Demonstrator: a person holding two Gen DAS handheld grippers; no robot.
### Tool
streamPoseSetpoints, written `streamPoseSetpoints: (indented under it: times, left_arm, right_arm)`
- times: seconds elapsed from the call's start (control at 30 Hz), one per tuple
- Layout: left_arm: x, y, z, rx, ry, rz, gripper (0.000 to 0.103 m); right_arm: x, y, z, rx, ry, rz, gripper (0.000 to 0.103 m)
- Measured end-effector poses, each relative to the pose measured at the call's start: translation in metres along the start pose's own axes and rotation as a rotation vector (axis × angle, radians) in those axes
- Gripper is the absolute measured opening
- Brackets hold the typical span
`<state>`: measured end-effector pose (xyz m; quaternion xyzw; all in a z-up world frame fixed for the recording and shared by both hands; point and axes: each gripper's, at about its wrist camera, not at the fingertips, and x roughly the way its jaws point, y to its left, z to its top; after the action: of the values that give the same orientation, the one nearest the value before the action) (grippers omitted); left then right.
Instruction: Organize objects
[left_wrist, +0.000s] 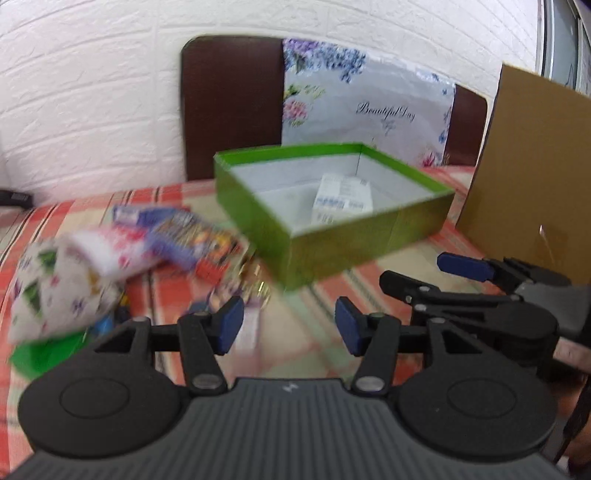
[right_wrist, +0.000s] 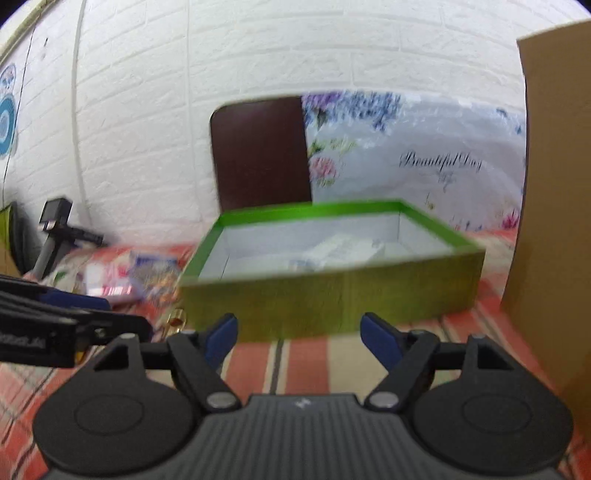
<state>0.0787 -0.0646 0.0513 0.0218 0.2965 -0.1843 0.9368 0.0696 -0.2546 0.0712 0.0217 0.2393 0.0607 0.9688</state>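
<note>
An open green box (left_wrist: 369, 236) with a white inside stands on the checked tablecloth; it holds a white labelled carton (left_wrist: 341, 201). The box also shows in the right wrist view (right_wrist: 332, 299). A blurred pile of colourful packets (left_wrist: 177, 236) and a white patterned pouch (left_wrist: 59, 288) lie left of the box. My left gripper (left_wrist: 288, 325) is open and empty, low over the cloth in front of the box. My right gripper (right_wrist: 299, 339) is open and empty, just in front of the box's near wall; it shows at the right of the left wrist view (left_wrist: 424, 273).
A brown cardboard panel (left_wrist: 532, 177) stands upright right of the box. A floral bag (left_wrist: 369, 107) leans on a dark chair back (left_wrist: 229, 107) behind the table. A white brick wall is behind. A small gold object (right_wrist: 175, 319) lies by the box's left corner.
</note>
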Motion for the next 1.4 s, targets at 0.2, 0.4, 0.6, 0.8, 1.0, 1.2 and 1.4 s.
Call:
streamPoseSetpoints:
  times: [0.2, 0.4, 0.6, 0.8, 1.0, 1.2, 1.4]
  left_arm:
    - [0.025, 0.021, -0.024, 0.023, 0.063, 0.124, 0.072]
    - [0.051, 0.038, -0.028, -0.022, 0.017, 0.149, 0.103]
    - [0.049, 0.037, -0.033, -0.012, 0.001, 0.15, 0.103]
    - [0.049, 0.037, -0.034, -0.014, 0.001, 0.149, 0.103]
    - [0.049, 0.036, -0.035, -0.013, 0.002, 0.151, 0.103]
    - [0.049, 0.036, -0.034, -0.013, 0.002, 0.152, 0.103]
    - [0.049, 0.036, -0.035, -0.014, 0.001, 0.153, 0.103]
  right_arm:
    - [0.002, 0.001, -0.01, 0.041, 0.078, -0.029, 0.082]
    - [0.012, -0.023, -0.016, 0.19, 0.111, -0.05, 0.087]
    - [0.013, -0.014, -0.017, 0.145, 0.127, -0.06, 0.094]
    - [0.017, -0.011, -0.016, 0.123, 0.142, -0.066, 0.099]
    - [0.019, -0.007, -0.016, 0.099, 0.155, -0.081, 0.1]
    - [0.018, -0.01, -0.016, 0.113, 0.151, -0.082, 0.102]
    - [0.019, -0.011, -0.016, 0.119, 0.15, -0.074, 0.103]
